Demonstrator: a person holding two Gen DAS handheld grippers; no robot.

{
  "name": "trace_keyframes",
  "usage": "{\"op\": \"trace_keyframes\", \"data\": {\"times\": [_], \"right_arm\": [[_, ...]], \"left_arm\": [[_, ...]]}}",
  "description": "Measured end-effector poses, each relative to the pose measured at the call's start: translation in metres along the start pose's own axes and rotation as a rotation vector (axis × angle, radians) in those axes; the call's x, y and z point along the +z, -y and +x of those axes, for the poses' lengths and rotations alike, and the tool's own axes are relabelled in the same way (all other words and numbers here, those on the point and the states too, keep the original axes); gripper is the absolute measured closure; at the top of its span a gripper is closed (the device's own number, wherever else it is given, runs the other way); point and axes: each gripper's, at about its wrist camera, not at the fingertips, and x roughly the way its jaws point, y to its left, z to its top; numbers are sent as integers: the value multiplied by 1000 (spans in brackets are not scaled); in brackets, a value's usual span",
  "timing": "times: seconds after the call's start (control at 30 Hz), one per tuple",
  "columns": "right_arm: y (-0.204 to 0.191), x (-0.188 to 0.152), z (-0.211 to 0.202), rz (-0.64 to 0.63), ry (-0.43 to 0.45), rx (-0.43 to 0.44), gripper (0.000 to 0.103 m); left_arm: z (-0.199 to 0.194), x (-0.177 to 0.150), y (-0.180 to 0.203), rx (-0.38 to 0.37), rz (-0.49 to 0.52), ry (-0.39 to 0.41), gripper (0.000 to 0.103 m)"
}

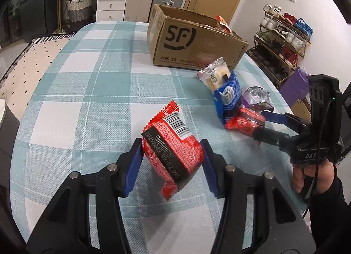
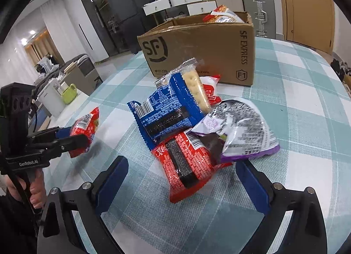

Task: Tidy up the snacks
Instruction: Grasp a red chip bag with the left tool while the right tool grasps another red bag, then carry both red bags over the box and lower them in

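Clamped between the blue pads of my left gripper [image 1: 172, 162] is a red snack packet [image 1: 173, 151], barcode side up with a black date strip across it; it hangs clear of the checked tablecloth [image 1: 87, 91]. From the right wrist view that same packet [image 2: 84, 131] sits at nine o'clock, held above the cloth.

My right gripper [image 2: 182, 183] stands wide, its pads not pressing on anything, with a second red packet [image 2: 186, 166] lying on the cloth between them. That packet is the nearest of a small heap at the centre of the right view. A blue packet [image 2: 166, 111] overlaps its far end at eleven o'clock, and a silver and purple bag [image 2: 241, 131] lies against it at one o'clock. A clear cracker pack [image 2: 195, 87] leans up behind the blue one, at twelve.

Beyond the heap, at twelve o'clock, sits the open cardboard box [image 2: 197, 52] marked SF, with one snack bag [image 2: 223, 15] poking above its far rim. In the left view the box [image 1: 193, 43] is at one o'clock and the heap at three.
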Motion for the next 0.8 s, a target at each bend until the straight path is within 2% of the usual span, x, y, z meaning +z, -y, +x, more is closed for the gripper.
{"op": "trace_keyframes", "data": {"times": [0.1, 0.17, 0.23, 0.3, 0.37, 0.57, 0.8], "right_arm": [[-1, 3, 11, -6, -28, -3, 22], [-4, 4, 14, -21, -30, -13, 24], [-8, 4, 17, -41, -37, -37, 31], [-11, 3, 17, -53, -38, -20, 49], [-13, 1, 16, -52, -35, -26, 54], [-17, -10, 3, -38, -14, -12, 57], [-22, -13, -40, -8, 76, 32, 57]], "left_arm": [[-1, -1, -1, 2, -7, -3, 54], [-2, -2, -1, 5, -9, -2, 54], [-3, -1, -1, 7, -13, -2, 54], [-4, -2, -1, 9, -18, -4, 54], [-8, -3, 0, 11, -22, -1, 54], [-23, -6, 5, 15, -10, 23, 54], [-43, -7, 14, 15, 9, 56, 54]]}}
